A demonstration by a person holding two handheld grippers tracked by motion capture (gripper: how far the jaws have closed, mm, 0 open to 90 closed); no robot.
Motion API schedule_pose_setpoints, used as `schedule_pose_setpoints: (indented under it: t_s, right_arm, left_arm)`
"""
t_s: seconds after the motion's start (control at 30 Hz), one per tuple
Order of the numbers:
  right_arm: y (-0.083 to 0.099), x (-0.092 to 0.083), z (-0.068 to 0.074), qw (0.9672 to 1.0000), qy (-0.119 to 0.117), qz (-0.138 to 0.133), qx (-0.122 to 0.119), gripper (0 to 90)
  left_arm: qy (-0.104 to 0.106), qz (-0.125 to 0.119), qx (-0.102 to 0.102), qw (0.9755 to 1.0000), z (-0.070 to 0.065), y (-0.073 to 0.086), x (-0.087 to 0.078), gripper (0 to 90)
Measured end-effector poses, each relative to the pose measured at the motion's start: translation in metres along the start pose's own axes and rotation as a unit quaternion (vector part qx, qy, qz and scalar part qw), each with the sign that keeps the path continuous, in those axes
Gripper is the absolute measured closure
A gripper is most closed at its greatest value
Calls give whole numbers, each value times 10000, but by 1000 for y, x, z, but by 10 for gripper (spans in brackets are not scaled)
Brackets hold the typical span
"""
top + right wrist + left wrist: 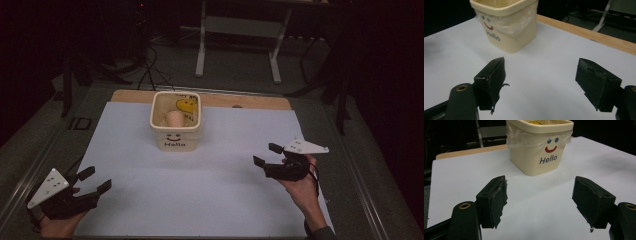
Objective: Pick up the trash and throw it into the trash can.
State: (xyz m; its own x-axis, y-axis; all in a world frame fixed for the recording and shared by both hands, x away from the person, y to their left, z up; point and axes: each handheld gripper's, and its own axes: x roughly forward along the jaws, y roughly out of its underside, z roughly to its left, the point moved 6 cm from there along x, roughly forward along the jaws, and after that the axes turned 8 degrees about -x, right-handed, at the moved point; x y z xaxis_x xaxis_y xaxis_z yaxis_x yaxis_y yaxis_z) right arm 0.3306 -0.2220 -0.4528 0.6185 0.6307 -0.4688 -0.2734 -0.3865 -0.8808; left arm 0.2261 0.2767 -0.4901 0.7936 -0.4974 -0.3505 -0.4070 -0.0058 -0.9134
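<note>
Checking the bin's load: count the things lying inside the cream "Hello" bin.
2. Inside the bin, a yellow thing lies at the far side and a pale beige thing sits nearer the middle. The walls and liner may hide more.

The bin (176, 131) stands on the table (210, 185), ahead of and between 2 grippers.

Cream "Hello" smiley bin (176, 125), plastic-lined, upright at the white sheet's far middle.
</note>
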Motion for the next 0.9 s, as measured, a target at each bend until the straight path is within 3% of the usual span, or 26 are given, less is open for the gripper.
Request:
schedule_pose_setpoints:
  t_s: [0.07, 0.2, 0.43, 0.9]
  right_arm:
    - [5, -2, 4, 9999, 60, -13, -127, 221]
    - [4, -9, 11, 9993, -35, -340, -141, 206]
    - [2, -11, 21, 9974, -51, -621, -375, 135]
    - [-3, -14, 28, 9941, 3, -891, -627, 98]
  left_arm:
    - [5, -9, -2, 10000, -1, 0, 0, 280]
    - [16, -17, 16, 10000, -1, -1, 0, 279]
    - [75, -14, 27, 10000, -2, -1, 0, 272]
    - [62, -26, 23, 10000, -3, -1, 1, 233]
